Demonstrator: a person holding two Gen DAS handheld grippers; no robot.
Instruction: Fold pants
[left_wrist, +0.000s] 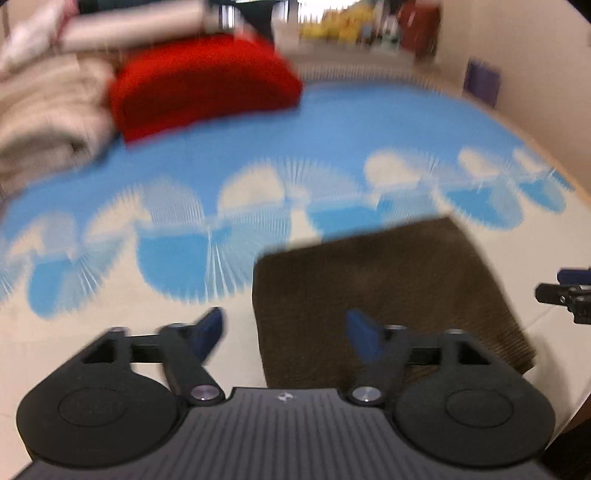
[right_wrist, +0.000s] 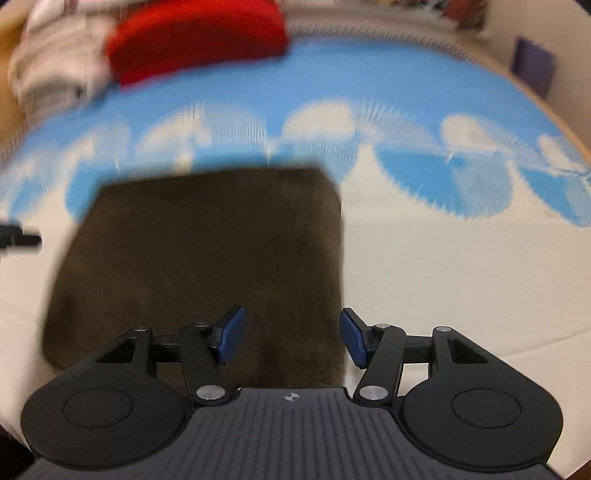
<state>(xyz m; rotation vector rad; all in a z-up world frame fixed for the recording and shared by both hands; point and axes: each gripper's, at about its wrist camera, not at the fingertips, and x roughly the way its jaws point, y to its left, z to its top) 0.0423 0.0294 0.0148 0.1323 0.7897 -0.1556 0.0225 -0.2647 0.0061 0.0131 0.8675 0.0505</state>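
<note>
Folded brown pants (right_wrist: 199, 266), a ribbed, squarish block, lie on a mat (left_wrist: 221, 155) patterned in blue and cream fans; no writing legible. Beyond the pants: a folded red cloth (left_wrist: 203, 85) beside beige fabrics (left_wrist: 48, 114). Left gripper (left_wrist: 284, 332) and right gripper (right_wrist: 291, 336) hover over the pants, blue pads spread, pinching nothing.

The folded brown pants (right_wrist: 199, 266) are a ribbed, corduroy-like cloth, matt and slightly fuzzy; the cover (left_wrist: 258, 155) beneath them is smooth printed fabric in blue and cream, without shine; the red garment (left_wrist: 199, 85) looks soft and matt, the beige pile (left_wrist: 44, 118) beside it coarser knit; the left tongs (left_wrist: 284, 332) and right tongs (right_wrist: 291, 336) are matt black plastic with blue pads (right_wrist: 231, 334) and bright metal pivot pins (right_wrist: 373, 392).
</note>
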